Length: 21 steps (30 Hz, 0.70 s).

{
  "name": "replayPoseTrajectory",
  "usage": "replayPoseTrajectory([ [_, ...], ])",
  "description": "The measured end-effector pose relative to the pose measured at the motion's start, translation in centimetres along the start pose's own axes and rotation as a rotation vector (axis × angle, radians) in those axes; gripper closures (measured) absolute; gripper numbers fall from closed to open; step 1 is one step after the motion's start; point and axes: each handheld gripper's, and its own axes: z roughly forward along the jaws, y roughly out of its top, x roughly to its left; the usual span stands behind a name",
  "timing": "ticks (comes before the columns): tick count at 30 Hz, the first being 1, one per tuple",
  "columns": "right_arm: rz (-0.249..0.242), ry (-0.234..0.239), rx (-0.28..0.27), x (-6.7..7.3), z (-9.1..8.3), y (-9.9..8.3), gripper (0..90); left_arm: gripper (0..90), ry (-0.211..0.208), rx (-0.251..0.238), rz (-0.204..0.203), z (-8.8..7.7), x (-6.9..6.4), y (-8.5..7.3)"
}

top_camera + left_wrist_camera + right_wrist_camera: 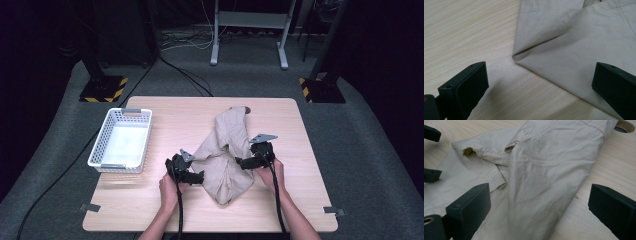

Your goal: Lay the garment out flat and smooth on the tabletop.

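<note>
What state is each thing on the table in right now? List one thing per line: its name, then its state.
Beige garment: crumpled, partly folded, lying on the table, not gripped.
White basket: upright and empty.
Left gripper: open, jaws astride a folded corner of the garment.
Right gripper: open, jaws spread either side of a long fold of the garment.
Table: garment and basket resting on it.
</note>
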Motion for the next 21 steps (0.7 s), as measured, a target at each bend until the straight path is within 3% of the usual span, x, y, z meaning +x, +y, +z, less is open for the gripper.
replayPoseTrajectory([
  [7, -0.005, 0.006, 0.005, 0.1, 0.8, 0.5, 3.5, 0.5, -0.009, 0.002, 0.003, 0.2, -0.1, 0.0],
  [21, -0.024, -0.005, 0.025, 0.6, 2.6, 2.1, 3.4, 0.6, -0.034, -0.003, -0.028, 0.3, 0.2, -0.2],
])
